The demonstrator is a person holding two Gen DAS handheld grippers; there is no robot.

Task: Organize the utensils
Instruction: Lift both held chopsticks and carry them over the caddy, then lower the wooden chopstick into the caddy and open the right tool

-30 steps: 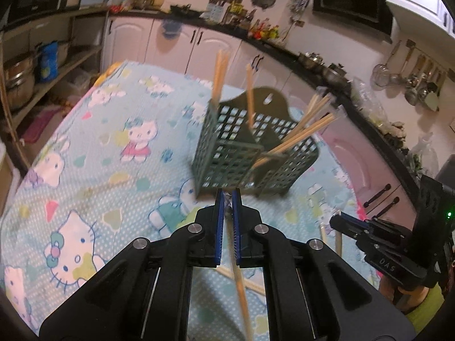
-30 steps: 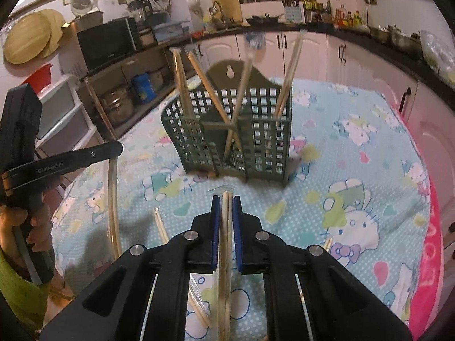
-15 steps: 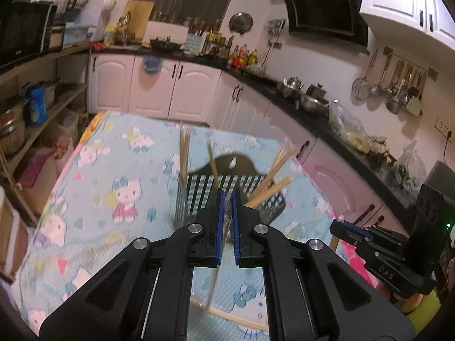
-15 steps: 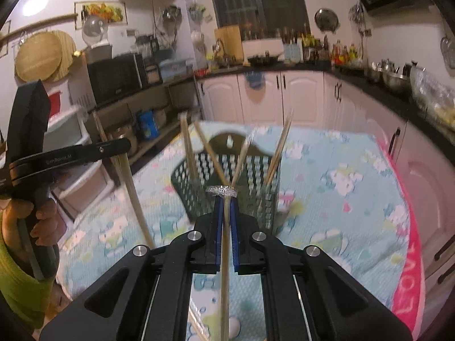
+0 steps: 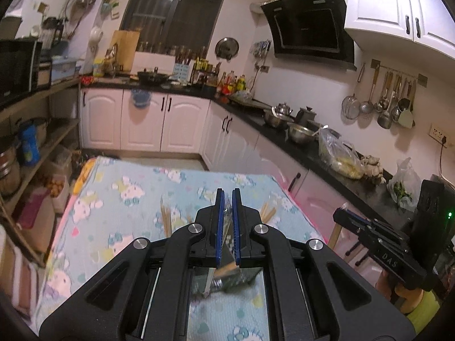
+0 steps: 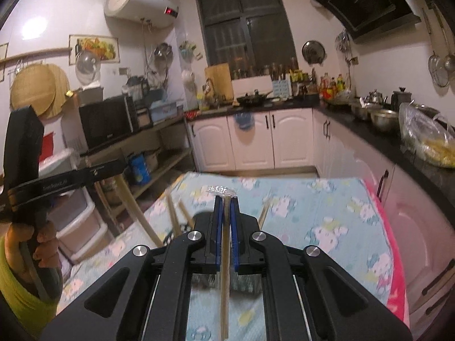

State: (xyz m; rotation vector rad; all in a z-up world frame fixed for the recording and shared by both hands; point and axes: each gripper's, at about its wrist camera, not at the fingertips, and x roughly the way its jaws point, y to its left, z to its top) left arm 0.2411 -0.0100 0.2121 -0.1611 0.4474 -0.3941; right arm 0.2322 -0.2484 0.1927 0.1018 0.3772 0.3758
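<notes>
My left gripper (image 5: 227, 196) is shut on a wrapped chopstick (image 5: 227, 221) that hangs down between the blue pads. My right gripper (image 6: 224, 200) is shut on another chopstick (image 6: 224, 284) with a crinkled clear wrapper tip (image 6: 221, 189). Both are raised high over the table. The green slotted utensil basket (image 6: 241, 282) sits below, mostly hidden behind the fingers. Tips of chopsticks standing in it (image 5: 165, 217) show beside the jaws in both views (image 6: 173, 217).
The table has a light blue cartoon cloth (image 5: 119, 199) with a pink edge (image 6: 392, 270). Kitchen counters with pots (image 5: 301, 133) run along the right. Open shelves (image 6: 159, 167) stand to the left. The other hand's gripper (image 5: 378, 247) is at the right.
Both grippers have lifted and tilted up, each holding its chopstick. The basket has dropped from mid view to below the fingers, and the table looks farther off.
</notes>
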